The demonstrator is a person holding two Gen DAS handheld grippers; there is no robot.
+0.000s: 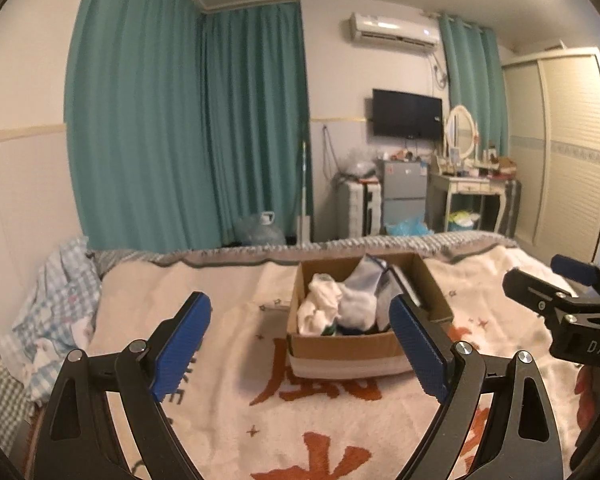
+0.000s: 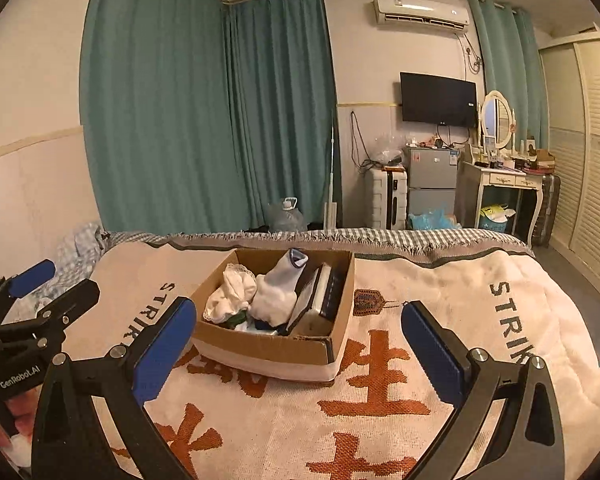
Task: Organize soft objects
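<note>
A cardboard box (image 1: 340,346) sits on a white blanket with orange characters (image 1: 340,432); it also shows in the right wrist view (image 2: 260,350). Inside lie a crumpled white cloth (image 2: 230,294), a white and blue sock (image 2: 278,288) and a dark flat case (image 2: 324,292). My left gripper (image 1: 300,340) is open and empty, just short of the box. My right gripper (image 2: 300,344) is open and empty, near the box's right front corner. The right gripper also shows at the right edge of the left wrist view (image 1: 556,296).
A blue checked cloth (image 1: 56,308) is bunched at the bed's left edge. Beyond the bed's far edge stand a water jug (image 2: 286,214), a white suitcase (image 2: 386,200), a small fridge (image 2: 432,184) and a dressing table (image 2: 504,184). Teal curtains hang behind.
</note>
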